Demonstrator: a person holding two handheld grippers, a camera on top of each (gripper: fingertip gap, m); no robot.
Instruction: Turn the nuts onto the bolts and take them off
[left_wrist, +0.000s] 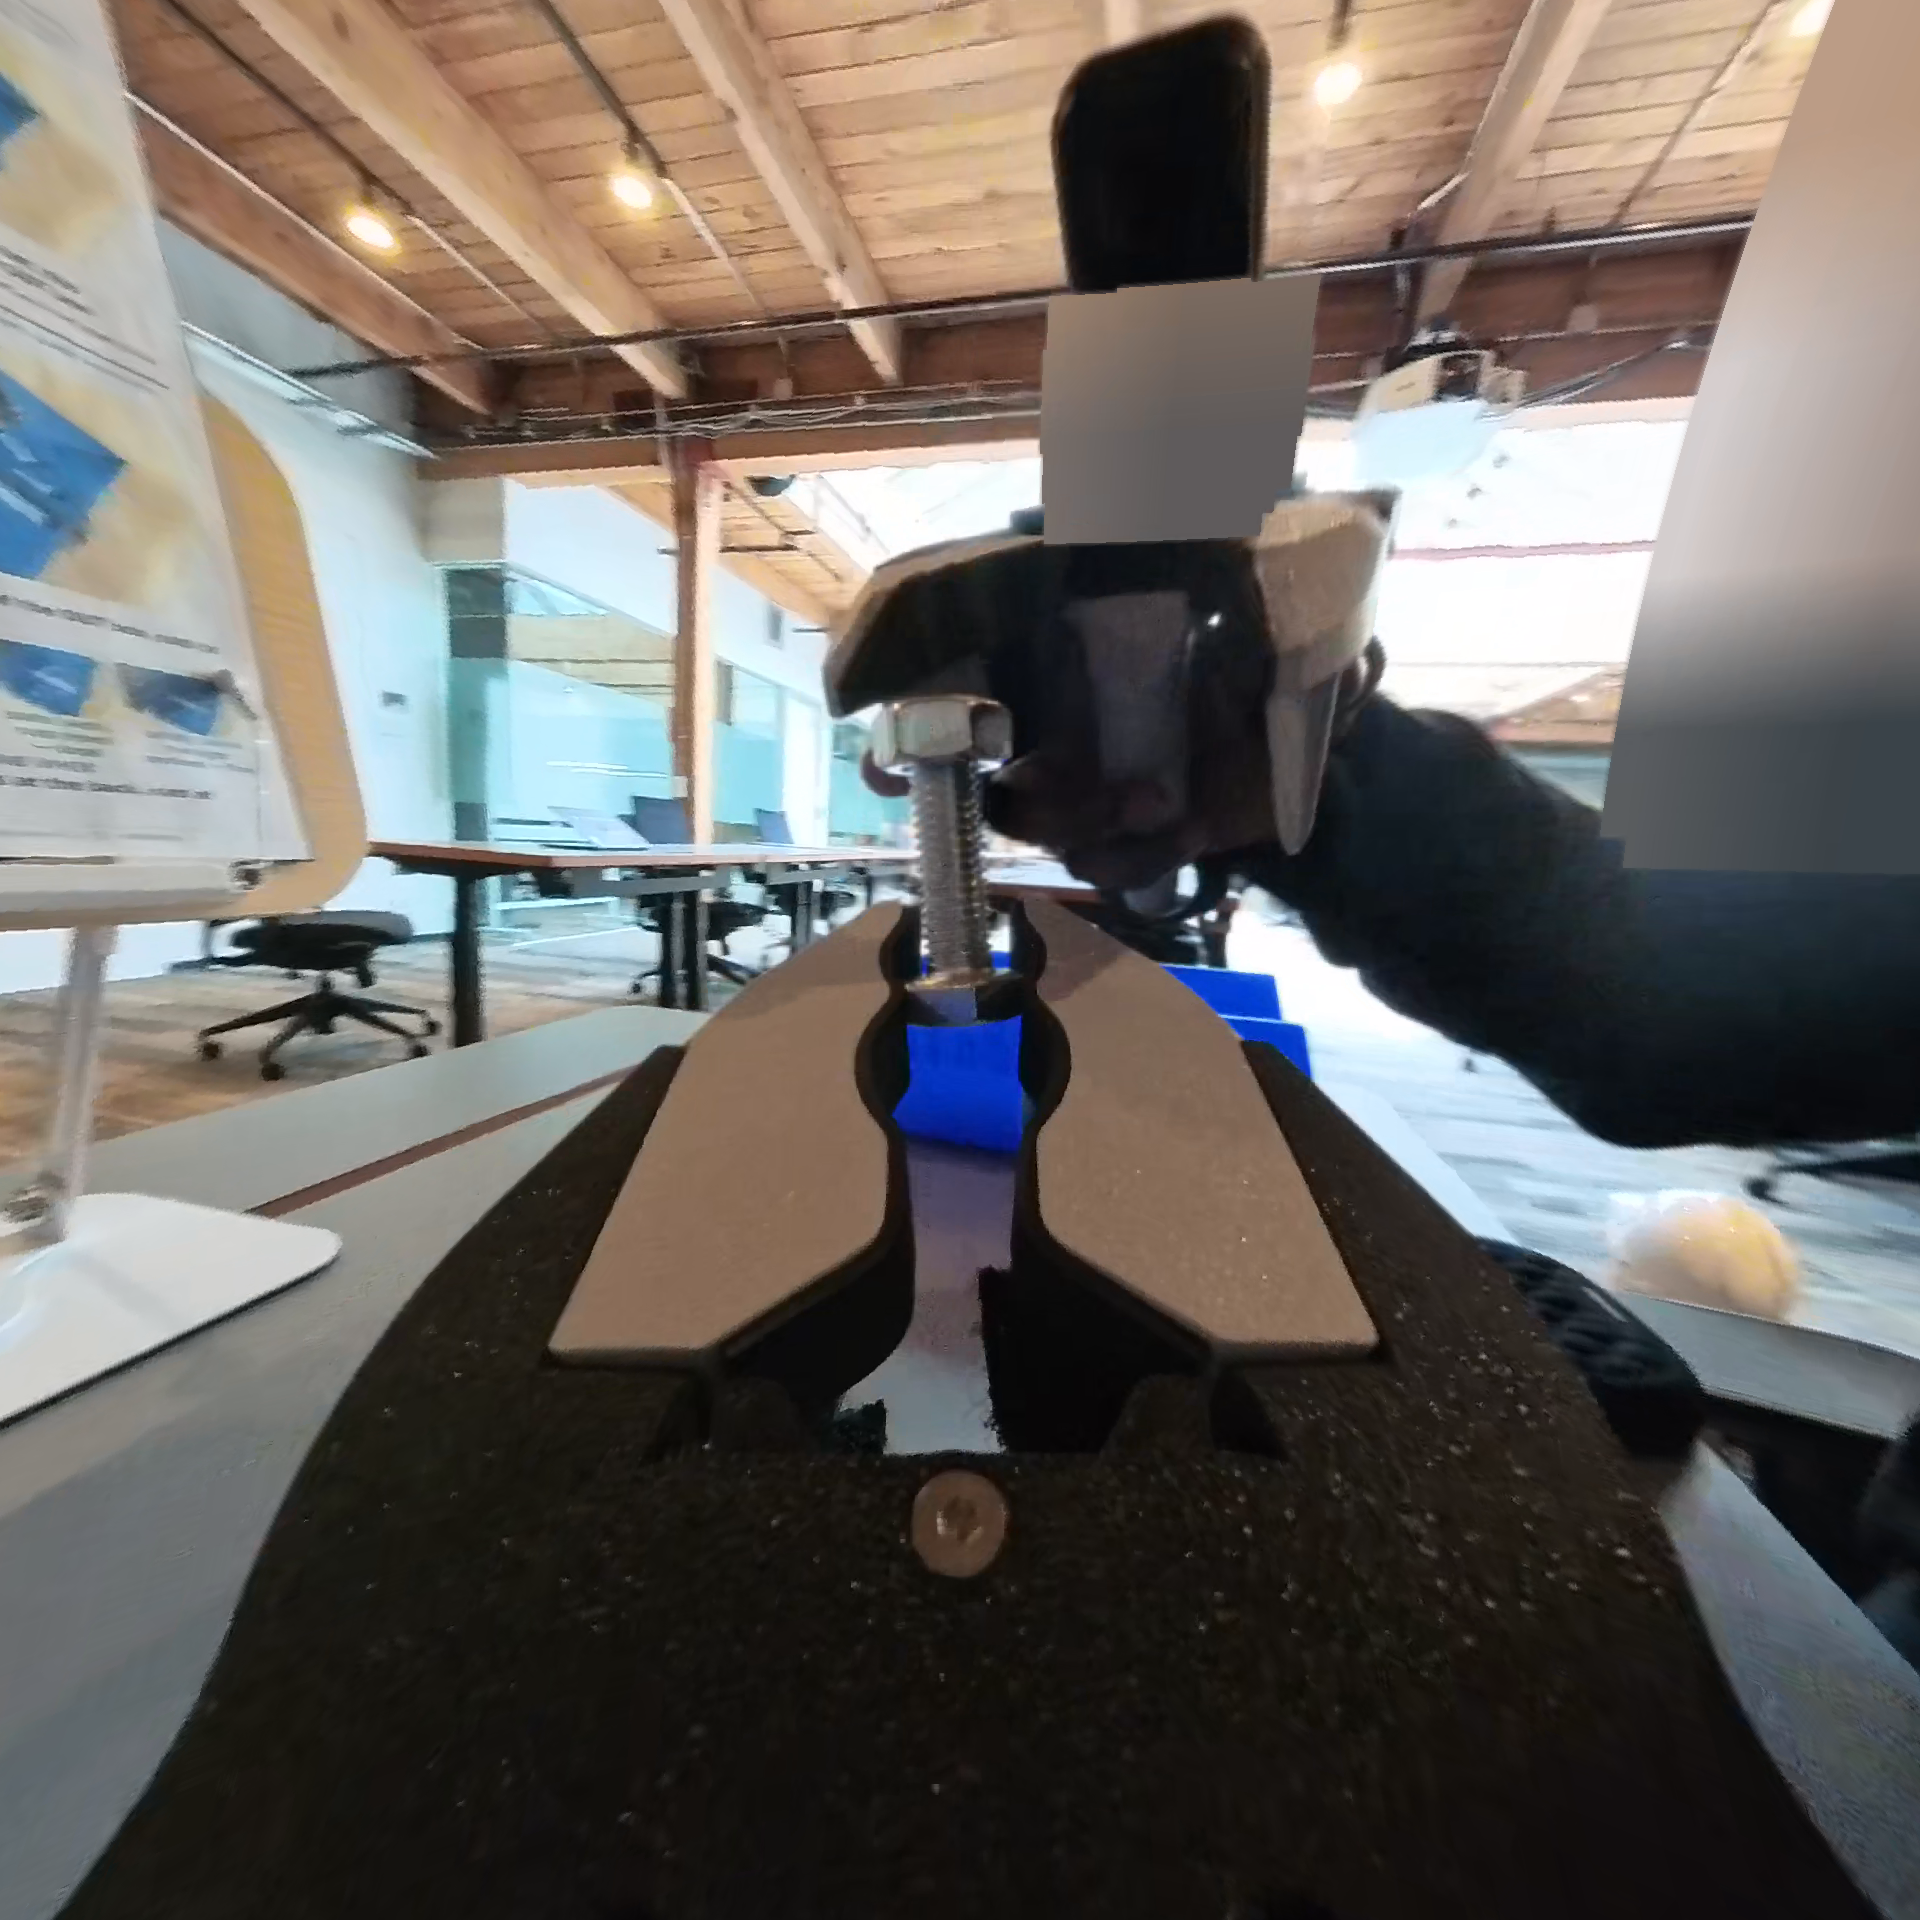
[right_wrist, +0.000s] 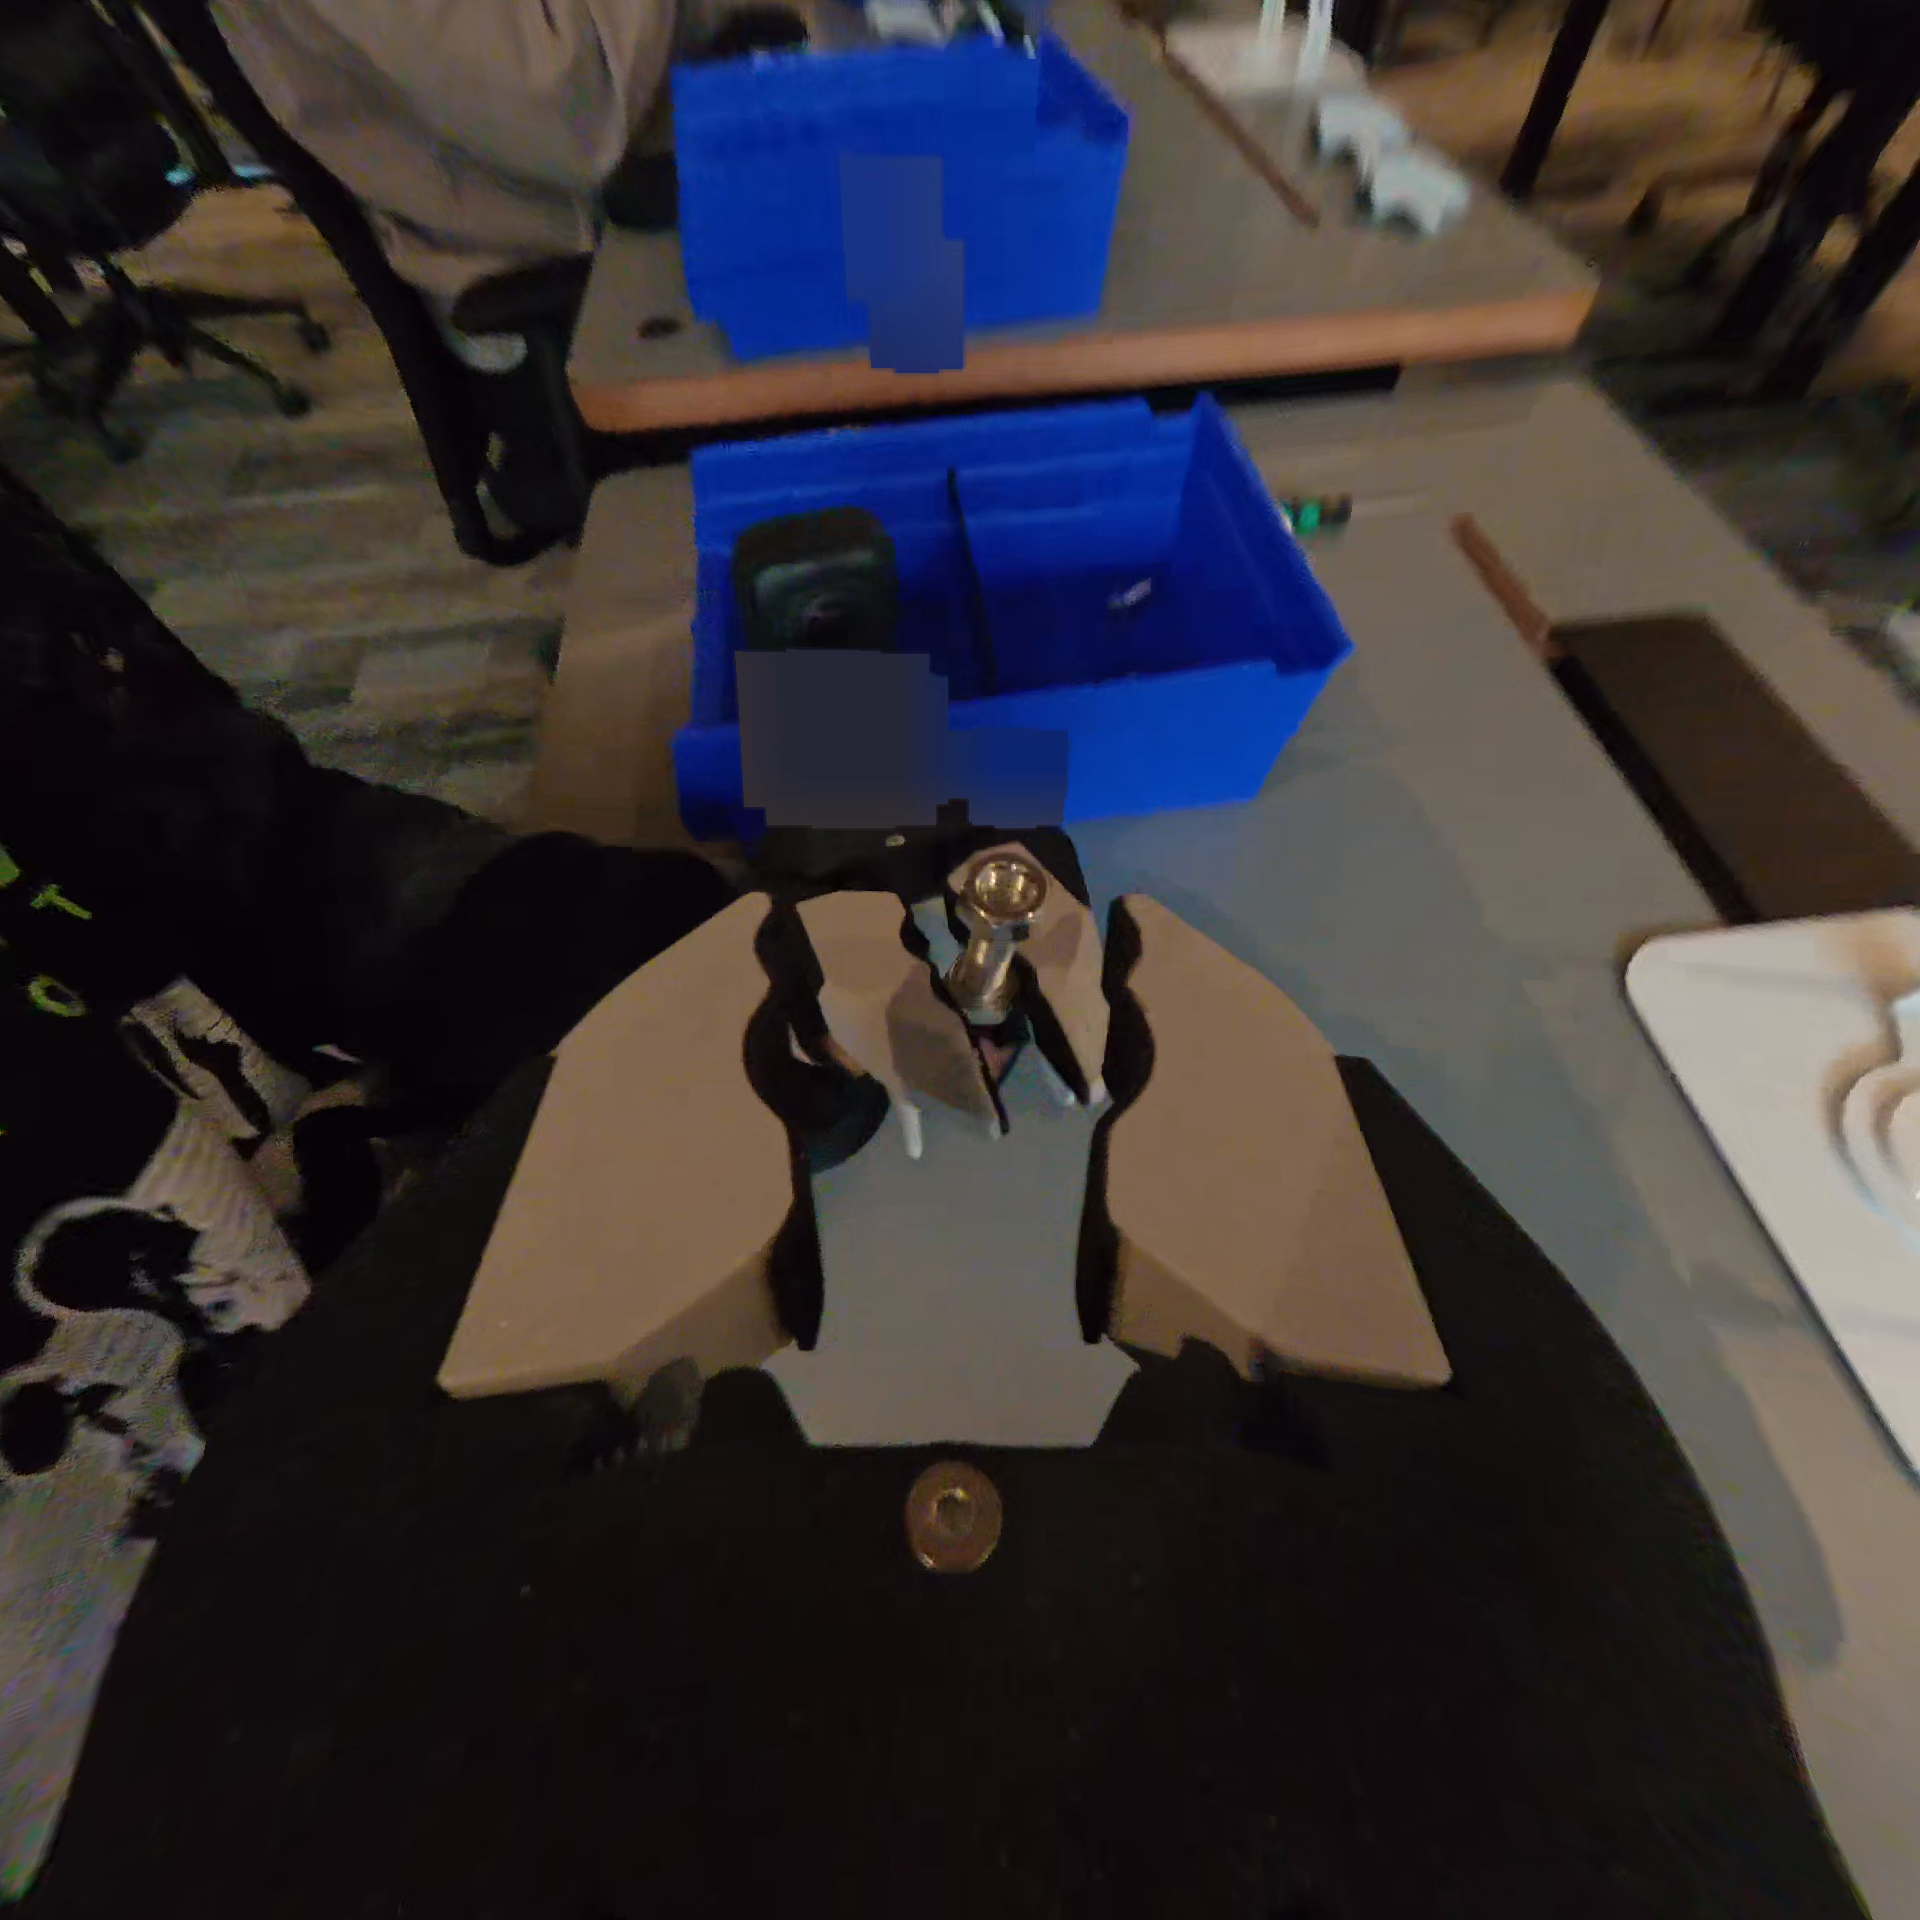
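Note:
A silver bolt (left_wrist: 951, 883) stands upright with its head down, clamped between the tips of my left gripper (left_wrist: 961, 935). A hex nut (left_wrist: 940, 727) sits at the top of its thread. My right gripper (left_wrist: 1070, 758) hangs over the bolt from above with its jaws wide apart; one finger (left_wrist: 904, 623) rests just over the nut. In the right wrist view my right gripper (right_wrist: 951, 925) is open and looks down on the nut (right_wrist: 997, 894), the bolt (right_wrist: 977, 977) and the left gripper (right_wrist: 982, 1039) holding it.
A blue divided bin (right_wrist: 1143, 748) stands on the grey table just beyond the bolt, and a second blue bin (right_wrist: 779, 208) on the far table. A white tray (right_wrist: 1766, 1091) lies at the right. A sign on a white-based stand (left_wrist: 156, 1278) is at the left. The gap from one gripper's tips to the other's is roughly 5 cm.

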